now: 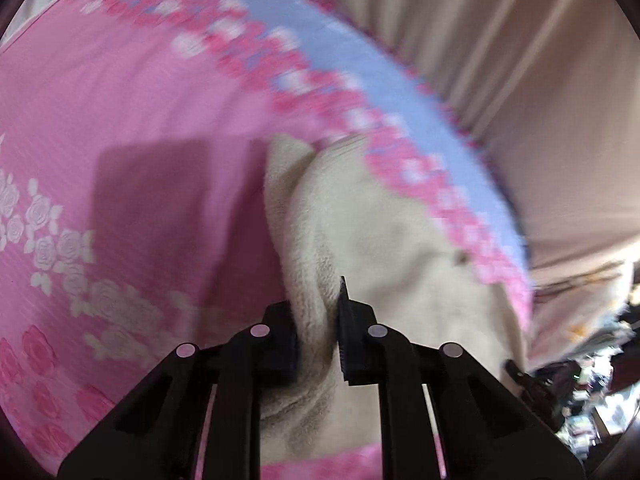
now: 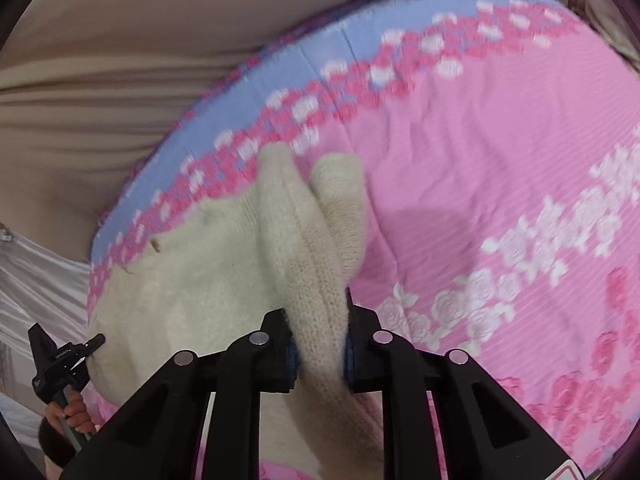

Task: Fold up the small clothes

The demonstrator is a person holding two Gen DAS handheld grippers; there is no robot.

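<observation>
A cream knitted garment (image 1: 384, 248) lies on a pink bedspread (image 1: 140, 120) near its blue border. My left gripper (image 1: 316, 336) is shut on a bunched fold of the cream knit, which stands up between its black pads. In the right wrist view the same garment (image 2: 192, 280) spreads to the left. My right gripper (image 2: 320, 344) is shut on a thick ribbed fold of it, possibly a sleeve or cuff, whose two rounded ends stick up ahead. The left gripper (image 2: 94, 342) shows at that view's lower left, held by a hand (image 2: 76, 412), at the garment's edge.
The bedspread (image 2: 480, 160) has white and dark pink rose prints and a blue band (image 2: 248, 92) along its far edge. Beyond the edge hangs beige pleated fabric (image 1: 520, 60). Dark clutter (image 1: 580, 392) lies past the bed's right corner in the left wrist view.
</observation>
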